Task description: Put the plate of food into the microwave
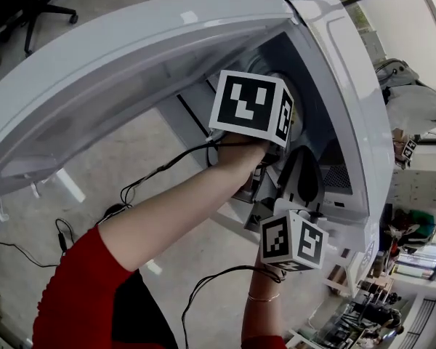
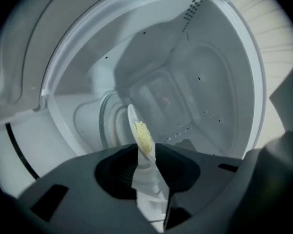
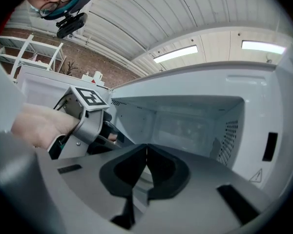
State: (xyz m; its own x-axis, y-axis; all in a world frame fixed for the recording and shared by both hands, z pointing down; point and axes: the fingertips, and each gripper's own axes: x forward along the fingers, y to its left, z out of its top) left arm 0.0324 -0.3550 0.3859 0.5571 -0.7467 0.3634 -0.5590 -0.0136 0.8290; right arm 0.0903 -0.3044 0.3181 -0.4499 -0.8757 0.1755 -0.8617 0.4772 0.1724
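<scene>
The white microwave (image 1: 152, 57) is open, and both grippers are at its mouth. My left gripper (image 2: 147, 152) reaches into the cavity (image 2: 185, 87). A white plate (image 2: 145, 179) with a yellow lump of food (image 2: 142, 135) passes edge-on between its jaws. A dark sliver shows between the plate and the right jaw, so the pads do not seem to press. In the head view the left gripper's marker cube (image 1: 251, 107) hides the plate. My right gripper (image 3: 146, 152) is shut with nothing in it, just outside the opening below the left one (image 3: 85, 118).
The cavity has a perforated wall (image 3: 229, 130) and a round turntable part (image 2: 110, 123) beside the plate. Black cables (image 1: 152, 177) trail over the floor below the microwave. An office chair (image 1: 36, 2) stands far left, and shelves with goods (image 1: 414, 257) stand at the right.
</scene>
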